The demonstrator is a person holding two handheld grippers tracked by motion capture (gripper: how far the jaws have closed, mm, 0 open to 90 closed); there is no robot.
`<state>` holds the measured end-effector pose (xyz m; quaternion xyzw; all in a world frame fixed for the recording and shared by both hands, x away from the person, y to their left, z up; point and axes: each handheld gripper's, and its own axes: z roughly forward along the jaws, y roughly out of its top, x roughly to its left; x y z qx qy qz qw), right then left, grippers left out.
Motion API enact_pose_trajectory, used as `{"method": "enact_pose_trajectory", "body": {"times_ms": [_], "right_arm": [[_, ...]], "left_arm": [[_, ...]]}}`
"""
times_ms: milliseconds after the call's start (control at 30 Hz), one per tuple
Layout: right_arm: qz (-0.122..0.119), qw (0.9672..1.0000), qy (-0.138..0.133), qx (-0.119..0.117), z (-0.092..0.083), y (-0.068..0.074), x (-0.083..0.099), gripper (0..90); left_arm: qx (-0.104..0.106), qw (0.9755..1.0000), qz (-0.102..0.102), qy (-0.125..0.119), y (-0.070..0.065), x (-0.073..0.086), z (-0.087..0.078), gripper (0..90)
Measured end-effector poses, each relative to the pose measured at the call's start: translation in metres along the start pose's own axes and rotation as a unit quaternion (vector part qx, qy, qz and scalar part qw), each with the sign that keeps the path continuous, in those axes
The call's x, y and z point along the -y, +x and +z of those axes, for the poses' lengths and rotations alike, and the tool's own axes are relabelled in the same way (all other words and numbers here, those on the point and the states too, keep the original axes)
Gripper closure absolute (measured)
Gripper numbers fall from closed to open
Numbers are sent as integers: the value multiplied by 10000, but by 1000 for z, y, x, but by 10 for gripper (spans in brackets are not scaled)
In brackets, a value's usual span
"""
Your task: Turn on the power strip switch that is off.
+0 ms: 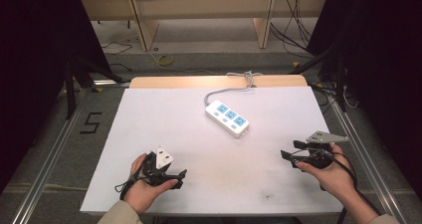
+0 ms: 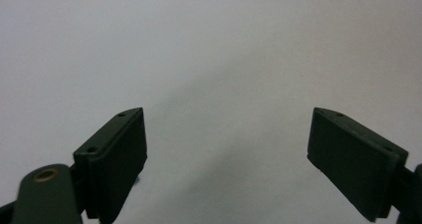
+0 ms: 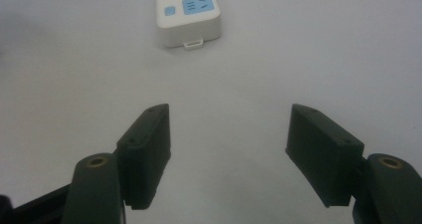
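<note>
Nearest me, both hands rest low over the white sheet [image 1: 149, 134] that covers the bench. The left hand-held gripper [image 1: 175, 176] sits on the near-left side of the power strip [image 1: 227, 117], well apart from it, its jaws spread wide with only bare sheet between them, as the left gripper view also shows. The right hand-held gripper [image 1: 289, 159] is on the near-right side of the strip, also well apart, pointing across toward it. In the right gripper view its jaws stand wide with nothing between them, and the strip's near end with its small hanging tab [image 3: 193, 44] lies ahead.

Farther out, the white strip with three blue sockets lies flat and slanted near the middle of the sheet. Its grey cord [image 1: 234, 82] runs from its far end over the far edge of the bench.

I judge the work barely begun: nothing is gripped, the strip lies untouched, and the reach and the grasp are both still to come.
</note>
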<state>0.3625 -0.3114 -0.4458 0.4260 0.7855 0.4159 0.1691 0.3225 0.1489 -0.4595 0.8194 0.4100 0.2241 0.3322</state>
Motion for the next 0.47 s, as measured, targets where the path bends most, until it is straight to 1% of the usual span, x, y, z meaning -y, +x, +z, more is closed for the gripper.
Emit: {"method": "enact_pose_trajectory", "body": {"times_ms": [467], "right_arm": [[-71, 10000, 40, -57, 3, -4, 4, 300]], "left_arm": [[7, 10000, -5, 50, 1, -1, 3, 154]]}}
